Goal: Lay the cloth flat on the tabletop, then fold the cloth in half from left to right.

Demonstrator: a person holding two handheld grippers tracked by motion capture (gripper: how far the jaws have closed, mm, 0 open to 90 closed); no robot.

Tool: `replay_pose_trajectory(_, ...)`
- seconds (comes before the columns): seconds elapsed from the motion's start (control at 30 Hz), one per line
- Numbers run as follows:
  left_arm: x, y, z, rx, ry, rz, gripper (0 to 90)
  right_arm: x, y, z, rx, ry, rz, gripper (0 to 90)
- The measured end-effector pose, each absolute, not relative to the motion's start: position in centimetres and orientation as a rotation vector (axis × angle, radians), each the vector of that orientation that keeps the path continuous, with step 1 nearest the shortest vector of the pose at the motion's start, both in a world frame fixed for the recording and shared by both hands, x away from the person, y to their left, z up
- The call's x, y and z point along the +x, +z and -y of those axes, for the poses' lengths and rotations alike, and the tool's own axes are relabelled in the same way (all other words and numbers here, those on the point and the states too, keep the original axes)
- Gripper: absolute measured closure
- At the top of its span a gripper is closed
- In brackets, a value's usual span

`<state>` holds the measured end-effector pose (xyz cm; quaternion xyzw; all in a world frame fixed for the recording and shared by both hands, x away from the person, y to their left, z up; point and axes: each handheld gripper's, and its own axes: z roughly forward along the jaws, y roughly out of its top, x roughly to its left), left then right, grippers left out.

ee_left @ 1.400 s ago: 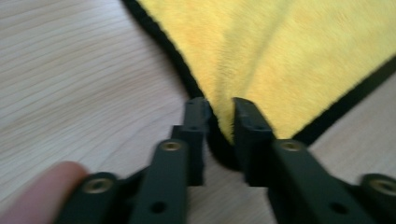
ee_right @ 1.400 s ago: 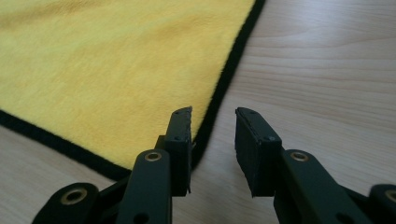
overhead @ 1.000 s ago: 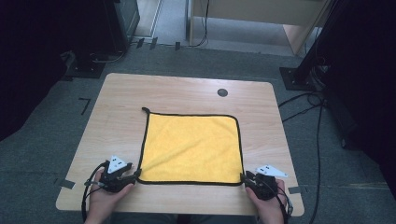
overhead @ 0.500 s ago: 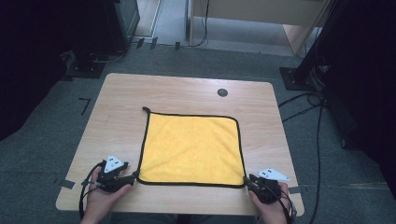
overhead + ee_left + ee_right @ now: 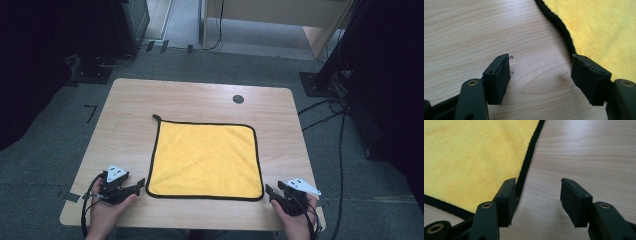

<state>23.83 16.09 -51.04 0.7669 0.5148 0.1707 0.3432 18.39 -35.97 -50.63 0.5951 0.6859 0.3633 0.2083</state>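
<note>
both tools, left (image 5: 141, 183) and right (image 5: 268, 190), have just been opening and stand empty beside the cloth (image 5: 205, 159), now spread flat on the desk (image 5: 200, 100); spreading looks finished.

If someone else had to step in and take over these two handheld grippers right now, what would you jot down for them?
Left gripper: jaws open, just been opening, nothing between them; it sits by the near left corner of the square yellow microfibre cloth with black edging.
Right gripper: jaws open, just been opening, nothing between them; it sits just off the cloth's near right corner, one jaw close beside the black edging.
Cloth: spread flat and unfolded in the middle of the light wooden table, small loop at its far left corner.
Done: cloth laid out flat, both corners let go.
Left: probably grasping the corners again to fold it.
</note>
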Motion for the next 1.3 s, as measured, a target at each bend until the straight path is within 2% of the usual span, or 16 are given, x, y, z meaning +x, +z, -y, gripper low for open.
replay_pose_trajectory(0.07,23.7,-50.9,-16.1,1.980,0.431,-1.312,36.9,18.5,-50.6,35.8,1.654,1.021,-1.908,45.9)
replay_pose_trajectory(0.37,23.3,-50.7,-15.5,1.974,0.412,-1.272,36.7,19.7,-49.5,34.0,1.569,1.049,-1.945,43.7)
replay_pose_trajectory(0.47,23.4,-50.6,-15.5,1.964,0.396,-1.265,39.5,20.8,-48.7,33.1,1.547,1.077,-1.966,44.9)
replay_pose_trajectory(0.63,23.4,-50.7,-15.2,1.984,0.380,-1.241,41.4,23.0,-47.1,30.8,1.476,1.110,-2.003,48.6)
replay_pose_trajectory(0.87,23.4,-50.9,-15.0,2.009,0.365,-1.221,41.6,26.6,-45.2,26.4,1.371,1.169,-2.062,48.4)
replay_pose_trajectory(1.3,23.1,-51.2,-14.5,2.059,0.378,-1.186,44.1,32.5,-44.4,20.6,1.332,1.234,-2.114,51.2)
